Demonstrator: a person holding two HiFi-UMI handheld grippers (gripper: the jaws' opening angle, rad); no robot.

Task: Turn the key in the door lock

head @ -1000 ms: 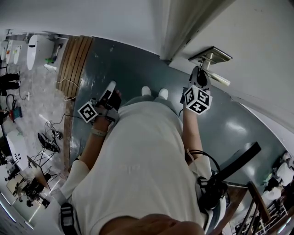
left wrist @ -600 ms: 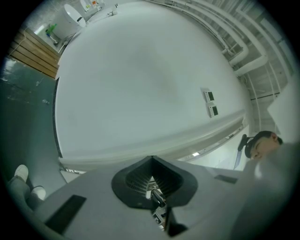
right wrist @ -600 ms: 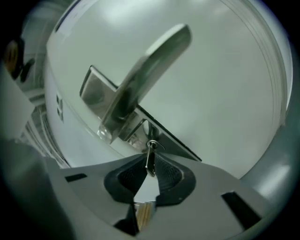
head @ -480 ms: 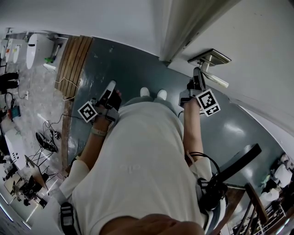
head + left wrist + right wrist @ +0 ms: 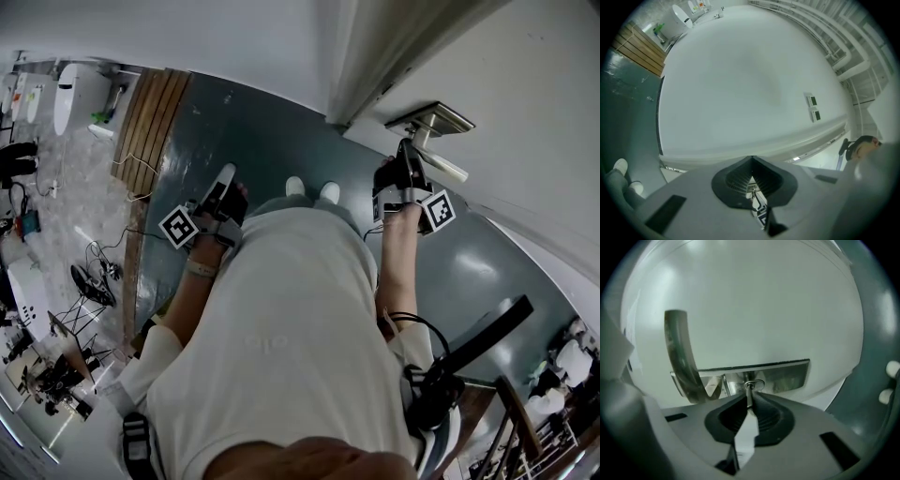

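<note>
Grey-white left gripper (image 5: 751, 161): held level at the person's left side, facing a plain white wall (image 5: 740, 84). Its fingers (image 5: 733, 182) are together at the tips with nothing between them.
Left marker cube (image 5: 178, 228): black-and-white square pattern on each visible face.
Wall panels (image 5: 812, 107): two small plates at the right of the left gripper view; their print is too small to read.
Floor (image 5: 272, 131): dark blue-green and glossy.
Shoes (image 5: 298, 187): white pair, toes toward the door.
Right gripper (image 5: 749, 399): level, nose close against the lock plate. Its fingers (image 5: 777, 420) are clamped on the key, having just eased a shade wider.
Right marker cube (image 5: 437, 211): same square pattern, turned to the gripper's right side.
Key (image 5: 749, 391): sits at the very tips of the fingers, in the slit between the two dark pads, and projects past them into the keyhole.
Key axis: runs straight away from the gripper into the door, in line with the fingers. It is seen nearly end-on as a thin bright sliver, with its flat lined up with the slit.
Lock plate (image 5: 785, 373): brushed metal; its long side runs across the right gripper view. No maker's mark can be made out.
Lever handle (image 5: 679, 350): curved metal bar rising at the plate's left end in that view.
Door (image 5: 525, 84): white and plain.
</note>
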